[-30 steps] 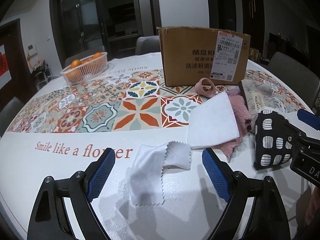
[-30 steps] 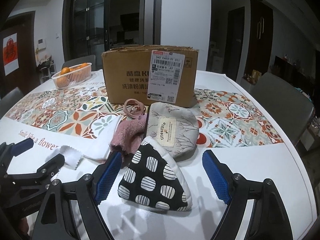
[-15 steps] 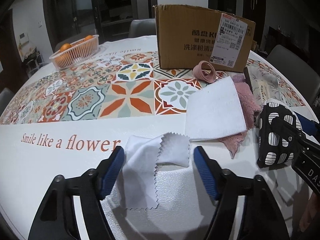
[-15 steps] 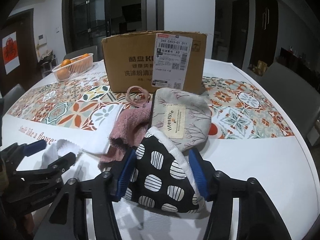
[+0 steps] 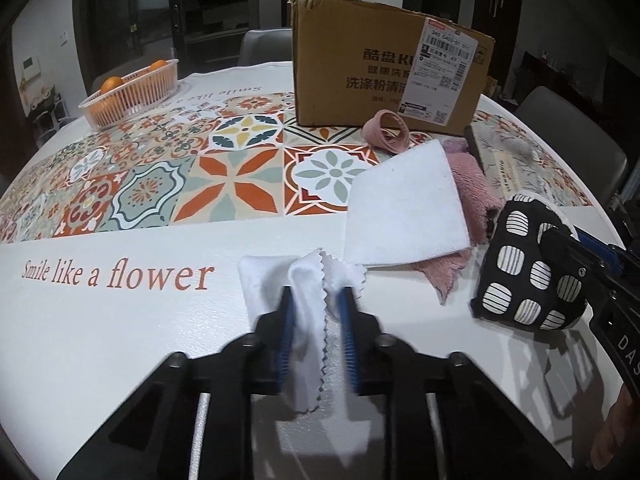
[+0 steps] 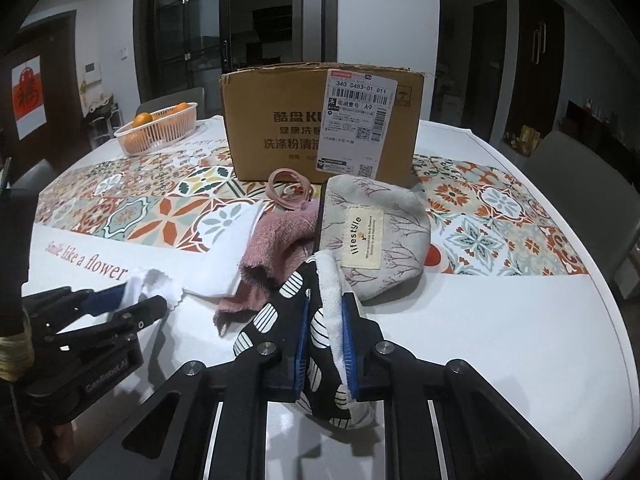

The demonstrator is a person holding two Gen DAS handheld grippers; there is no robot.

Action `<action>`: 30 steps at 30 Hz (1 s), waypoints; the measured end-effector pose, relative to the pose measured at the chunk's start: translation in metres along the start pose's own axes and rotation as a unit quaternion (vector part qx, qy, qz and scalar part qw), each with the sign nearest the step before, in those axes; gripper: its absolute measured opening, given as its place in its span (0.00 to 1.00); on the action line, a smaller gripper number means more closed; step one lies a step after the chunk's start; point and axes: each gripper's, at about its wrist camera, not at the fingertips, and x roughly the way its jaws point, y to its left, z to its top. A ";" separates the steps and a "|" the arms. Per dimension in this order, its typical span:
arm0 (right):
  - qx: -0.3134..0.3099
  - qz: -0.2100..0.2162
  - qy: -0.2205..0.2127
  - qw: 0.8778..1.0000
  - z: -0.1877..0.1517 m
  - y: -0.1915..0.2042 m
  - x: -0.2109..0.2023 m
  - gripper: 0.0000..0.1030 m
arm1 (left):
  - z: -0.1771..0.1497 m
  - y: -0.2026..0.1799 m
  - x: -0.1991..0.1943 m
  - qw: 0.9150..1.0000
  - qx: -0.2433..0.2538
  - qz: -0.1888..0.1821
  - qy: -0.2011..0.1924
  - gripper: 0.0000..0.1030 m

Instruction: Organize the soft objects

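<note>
My left gripper (image 5: 316, 300) is shut on a thin white cloth with zigzag edges (image 5: 308, 332) lying on the table near its front edge. My right gripper (image 6: 325, 304) is shut on a black pouch with white dots (image 6: 288, 312), also seen in the left wrist view (image 5: 524, 272). Between them lie a folded white towel (image 5: 404, 208), a pink fuzzy cloth (image 5: 472, 184), a pink hair band (image 5: 386, 132) and a grey "lifestyle" pouch (image 6: 372, 232). A cardboard box (image 6: 320, 128) stands behind them.
A pink basket of oranges (image 5: 132, 92) stands at the far left of the patterned tablecloth (image 5: 180, 184). Grey chairs (image 5: 576, 136) stand around the table. The left gripper shows at the left in the right wrist view (image 6: 100, 320).
Both grippers have closed: the left jaws on the zigzag-edged white cloth, the right jaws on the black dotted pouch. Both were open around these a second ago.
</note>
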 end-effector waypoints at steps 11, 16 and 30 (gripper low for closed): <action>0.012 0.022 -0.009 1.000 -0.005 -0.001 -0.021 0.14 | -0.006 -0.008 -0.029 1.000 0.009 -0.003 -0.030 0.08; 0.018 0.025 -0.023 0.999 -0.003 -0.004 -0.034 0.14 | -0.004 -0.011 -0.048 0.998 0.013 0.000 -0.053 0.09; 0.023 0.023 -0.082 0.996 0.014 -0.007 -0.072 0.14 | 0.013 -0.016 -0.097 0.993 0.011 -0.006 -0.121 0.08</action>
